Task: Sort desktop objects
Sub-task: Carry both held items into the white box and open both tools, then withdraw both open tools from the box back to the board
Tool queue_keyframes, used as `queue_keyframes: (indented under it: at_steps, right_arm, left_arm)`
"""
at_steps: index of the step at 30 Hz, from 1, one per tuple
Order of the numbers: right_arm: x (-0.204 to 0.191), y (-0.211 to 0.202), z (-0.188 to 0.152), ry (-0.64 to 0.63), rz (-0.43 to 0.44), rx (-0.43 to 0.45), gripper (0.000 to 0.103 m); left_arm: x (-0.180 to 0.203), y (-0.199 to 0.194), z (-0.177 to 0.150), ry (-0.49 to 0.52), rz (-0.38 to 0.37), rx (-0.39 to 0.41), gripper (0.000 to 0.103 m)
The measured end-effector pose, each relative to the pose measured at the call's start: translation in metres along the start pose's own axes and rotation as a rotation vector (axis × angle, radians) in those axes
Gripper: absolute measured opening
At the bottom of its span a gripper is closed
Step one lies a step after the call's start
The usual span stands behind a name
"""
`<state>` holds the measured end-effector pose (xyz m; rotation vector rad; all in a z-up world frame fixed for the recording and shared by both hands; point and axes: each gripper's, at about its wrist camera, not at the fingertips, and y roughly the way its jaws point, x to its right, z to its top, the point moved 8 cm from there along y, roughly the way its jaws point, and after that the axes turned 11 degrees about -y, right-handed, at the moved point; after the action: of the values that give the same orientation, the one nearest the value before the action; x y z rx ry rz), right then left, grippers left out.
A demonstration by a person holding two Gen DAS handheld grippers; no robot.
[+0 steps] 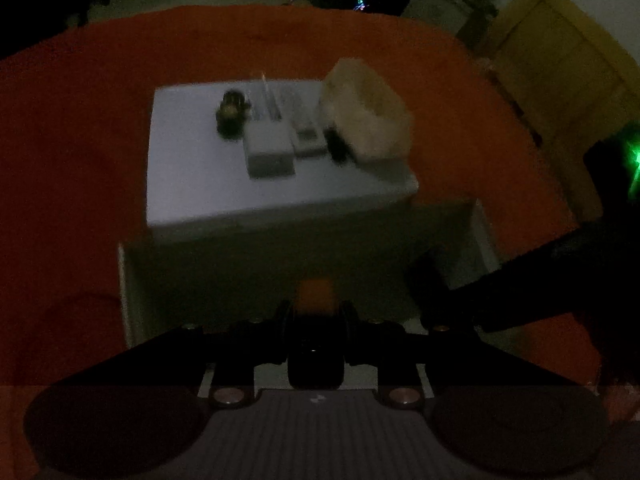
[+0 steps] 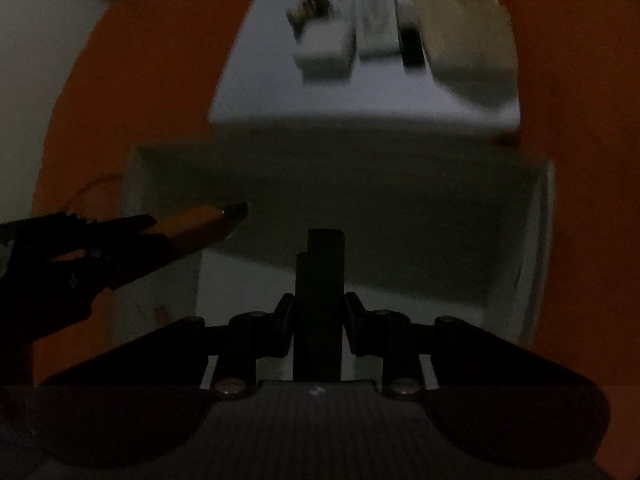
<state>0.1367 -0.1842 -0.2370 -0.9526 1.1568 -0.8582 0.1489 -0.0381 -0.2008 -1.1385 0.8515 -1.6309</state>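
Sorting looks midway: left gripper (image 1: pixel 314 300) clamps an orange item (image 1: pixel 314 294), right gripper (image 2: pixel 320 264) grips a dark block (image 2: pixel 320 280). Both hang over the open white bin (image 2: pixel 540 240). Several objects remain on the white box (image 1: pixel 200 192).

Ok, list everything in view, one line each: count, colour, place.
cloth: one, orange, under everything
platform: one, white, mid-cloth
bin: one, white, open, in front of the platform
round object: one, dark brownish, platform's left; too blurred to identify
small box: one, white, beside the round object
flat device: one, pale grey, right of the box
small item: one, black, next to the basket
basket: one, beige, platform's right
orange object: one, in the left gripper
dark block: one, in the right gripper
left gripper: black, shut
right gripper: black, shut
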Motion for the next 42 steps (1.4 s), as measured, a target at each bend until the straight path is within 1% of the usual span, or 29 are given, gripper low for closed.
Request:
queue_keyframes:
  at_steps: [3,7,9,11,12,15,20,23,28,29,35,37,38,39,40,41,42]
  right_arm:
    - [0.0,0.028,-0.018,0.022,-0.01,-0.042,0.028]
    - [-0.003,0.066,-0.037,0.021,-0.023,-0.125,0.028]
    - [-0.002,0.08,-0.041,0.018,-0.036,-0.153,0.028]
    - [-0.003,0.091,-0.043,0.014,-0.037,-0.176,0.028]
    - [-0.004,0.094,-0.043,0.011,-0.037,-0.186,0.028]
    - [-0.004,0.101,-0.045,0.01,-0.039,-0.204,0.028]
    - [-0.001,0.106,-0.05,0.037,-0.055,-0.214,0.028]
    - [-0.003,0.106,-0.051,0.046,-0.068,-0.204,0.028]
    - [-0.006,0.105,-0.061,0.029,-0.085,-0.206,0.029]
    - [-0.005,0.106,-0.063,0.031,-0.086,-0.21,0.029]
    - [-0.005,0.106,-0.069,0.032,-0.103,-0.214,0.029]
    - [-0.006,0.102,-0.069,0.04,-0.102,-0.208,0.031]
    - [-0.007,0.099,-0.069,0.04,-0.104,-0.204,0.032]
    - [-0.006,0.095,-0.068,0.038,-0.106,-0.197,0.036]
    - [-0.006,0.091,-0.067,0.037,-0.109,-0.188,0.044]
    - [-0.005,0.087,-0.065,0.035,-0.105,-0.176,0.05]
    - [-0.005,0.082,-0.063,0.034,-0.094,-0.163,0.06]
  left_arm:
    - [-0.004,0.021,-0.028,-0.023,0.027,-0.054,0.021]
    - [-0.012,0.052,-0.057,-0.037,0.071,-0.131,0.021]
    - [-0.017,0.06,-0.063,-0.057,0.094,-0.125,0.021]
    - [-0.02,0.062,-0.064,-0.058,0.124,-0.077,0.021]
    - [-0.019,0.063,-0.064,-0.046,0.127,-0.07,0.021]
    - [-0.021,0.072,-0.071,-0.065,0.123,-0.134,0.021]
    - [-0.029,0.087,-0.092,-0.1,0.138,-0.263,0.021]
    - [-0.031,0.092,-0.103,-0.106,0.142,-0.31,0.021]
    - [-0.027,0.092,-0.107,-0.088,0.133,-0.317,0.021]
    - [-0.026,0.092,-0.108,-0.083,0.13,-0.319,0.023]
    - [-0.031,0.093,-0.112,-0.072,0.133,-0.314,0.023]
    - [-0.032,0.091,-0.112,-0.076,0.143,-0.307,0.027]
    - [-0.034,0.089,-0.111,-0.073,0.151,-0.296,0.035]
    - [-0.034,0.087,-0.109,-0.061,0.159,-0.291,0.046]
    - [-0.032,0.086,-0.104,-0.036,0.163,-0.274,0.05]
    - [-0.03,0.084,-0.098,-0.009,0.167,-0.256,0.052]
    - [-0.029,0.081,-0.093,0.009,0.165,-0.233,0.056]
